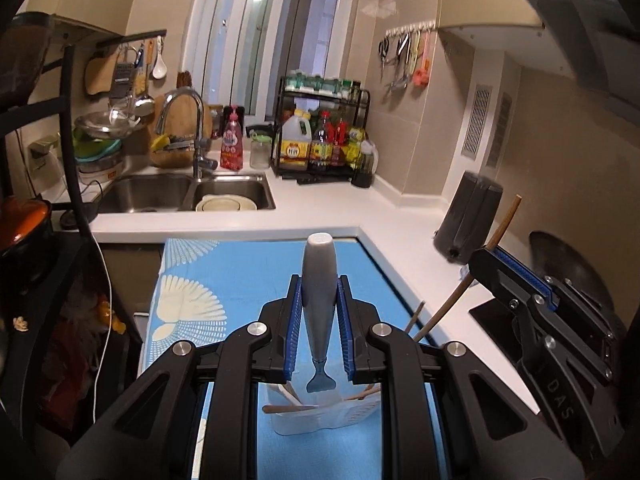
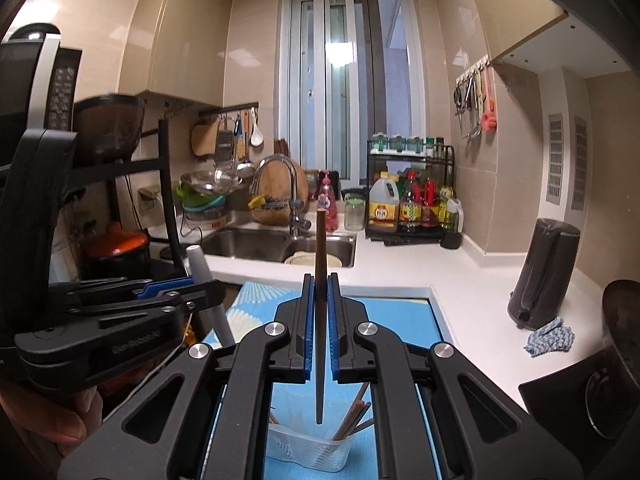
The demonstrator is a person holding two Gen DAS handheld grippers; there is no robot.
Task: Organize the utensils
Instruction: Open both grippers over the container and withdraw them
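In our left tongs [image 1: 319, 312] we grip a grey-handled utensil [image 1: 319, 280]; our right tongs [image 2: 320, 320] clamp a dark wooden chopstick [image 2: 320, 300]. Both hang above the clear plastic container [image 2: 304, 452] on the blue-clothed desk [image 1: 224, 272], chopsticks already inside; these two remain.

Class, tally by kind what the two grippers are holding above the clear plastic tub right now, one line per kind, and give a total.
Grey-handled utensil, in the left gripper: 1
Dark wooden chopstick, in the right gripper: 1
Total: 2
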